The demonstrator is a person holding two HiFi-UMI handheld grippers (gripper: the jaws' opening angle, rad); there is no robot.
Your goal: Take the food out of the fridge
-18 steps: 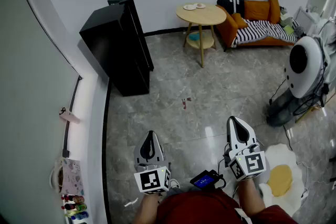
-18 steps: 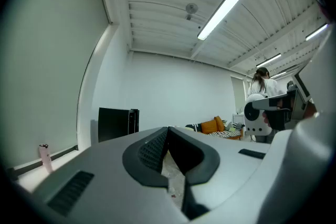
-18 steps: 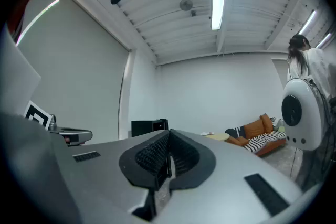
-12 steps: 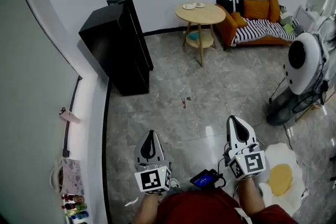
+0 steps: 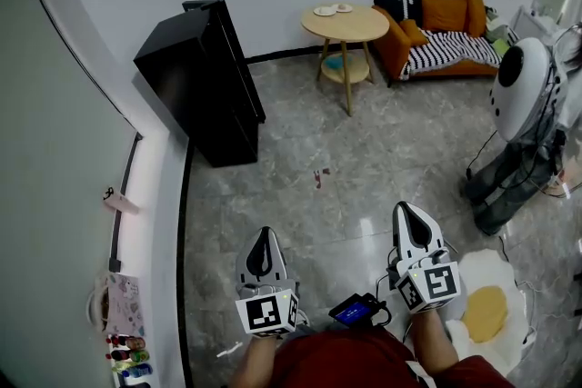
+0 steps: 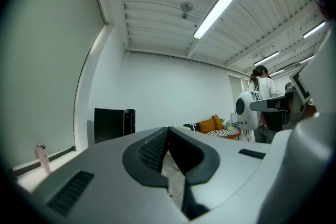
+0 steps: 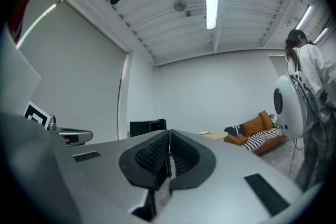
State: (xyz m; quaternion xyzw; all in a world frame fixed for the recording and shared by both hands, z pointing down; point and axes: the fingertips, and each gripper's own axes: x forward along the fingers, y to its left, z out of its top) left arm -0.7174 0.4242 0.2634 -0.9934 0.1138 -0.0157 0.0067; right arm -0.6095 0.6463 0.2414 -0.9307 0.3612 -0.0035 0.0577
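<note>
Two grippers sit low and close to my body, pointed ahead across the floor (image 5: 364, 150), which I read as a carrying pose for the walk rather than a reach. The left gripper (image 5: 261, 236) has its jaws pressed together at the tips with nothing between them. The right gripper (image 5: 406, 210) is likewise closed and empty. The black fridge (image 5: 202, 77) stands against the wall, well apart from both grippers, ahead and to the left. Its door looks shut from here, so the food is out of sight, presumably inside. I judge the task not yet begun: I must close the distance, then spread one pair of jaws for the door.
</note>
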